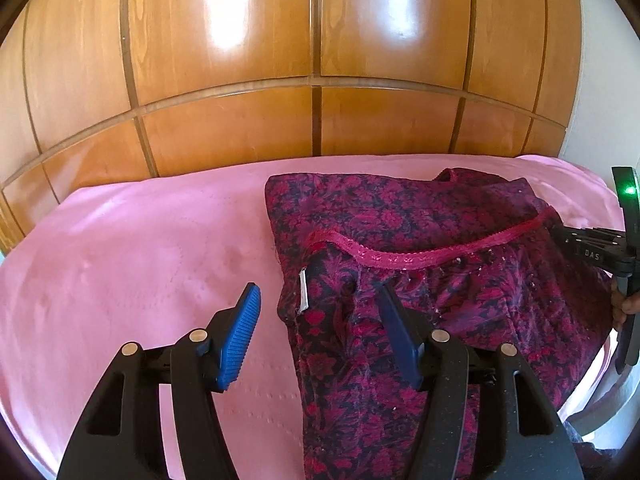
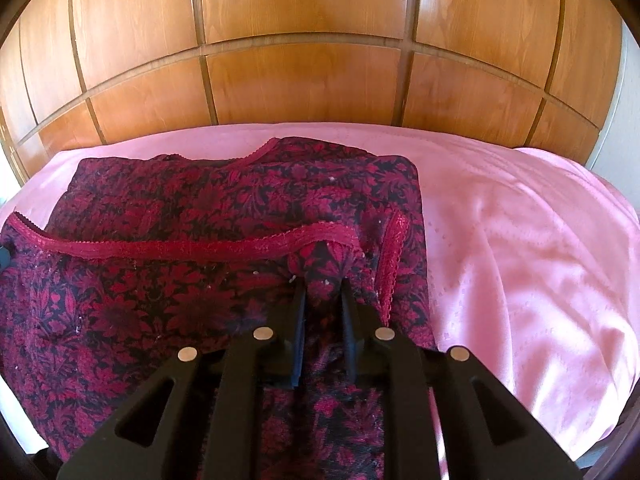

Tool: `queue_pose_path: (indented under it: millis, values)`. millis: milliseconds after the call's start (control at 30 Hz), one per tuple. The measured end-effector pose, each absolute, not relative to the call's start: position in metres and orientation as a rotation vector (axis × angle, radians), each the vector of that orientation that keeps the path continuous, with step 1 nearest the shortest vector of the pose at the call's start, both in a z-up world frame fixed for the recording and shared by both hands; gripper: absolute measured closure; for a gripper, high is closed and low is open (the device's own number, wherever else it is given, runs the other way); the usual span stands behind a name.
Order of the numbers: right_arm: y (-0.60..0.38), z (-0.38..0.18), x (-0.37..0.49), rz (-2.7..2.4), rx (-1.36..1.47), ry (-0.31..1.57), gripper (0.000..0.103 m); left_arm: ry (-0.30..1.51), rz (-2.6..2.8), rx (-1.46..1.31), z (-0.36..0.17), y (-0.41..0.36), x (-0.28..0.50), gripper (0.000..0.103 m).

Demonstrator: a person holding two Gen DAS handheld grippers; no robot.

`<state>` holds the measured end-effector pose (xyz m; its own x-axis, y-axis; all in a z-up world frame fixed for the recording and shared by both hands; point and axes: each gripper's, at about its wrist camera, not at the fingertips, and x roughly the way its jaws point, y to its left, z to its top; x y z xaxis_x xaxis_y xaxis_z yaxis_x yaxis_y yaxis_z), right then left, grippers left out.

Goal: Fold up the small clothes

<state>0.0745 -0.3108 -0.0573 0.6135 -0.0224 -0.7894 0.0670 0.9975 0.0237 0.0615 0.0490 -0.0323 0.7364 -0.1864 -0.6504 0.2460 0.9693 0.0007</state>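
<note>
A dark garment (image 1: 440,240) with a red-and-purple flower print and a pink lace trim (image 1: 400,258) lies partly folded on a pink sheet (image 1: 140,260). My left gripper (image 1: 318,292) is open over the garment's left edge, with its blue pads (image 1: 240,332) wide apart. One pad hovers over the sheet and the other over the cloth near a white label (image 1: 303,292). My right gripper (image 2: 322,286) sits low on the garment (image 2: 160,280) just below the lace trim (image 2: 200,246). Its narrow jaws are shut on a raised pinch of the cloth.
Glossy wooden panelling (image 1: 312,60) rises right behind the pink sheet. At the right edge of the left wrist view are the right tool's black frame (image 1: 592,254), its green light (image 1: 631,190) and part of a hand (image 1: 628,306). Bare pink sheet (image 2: 520,260) spreads right of the garment.
</note>
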Motion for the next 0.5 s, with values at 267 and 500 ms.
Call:
queue_pose_path:
  millis: [267, 500]
  values:
    - [-0.313, -0.053, 0.075, -0.062, 0.049, 0.902, 0.075, 0.704, -0.239, 0.093, -0.033, 0.048, 0.063, 0.043]
    - [-0.321, -0.041, 0.071, -0.072, 0.068, 0.872, 0.057, 0.736, -0.248, 0.073, -0.038, 0.048, 0.074, 0.049]
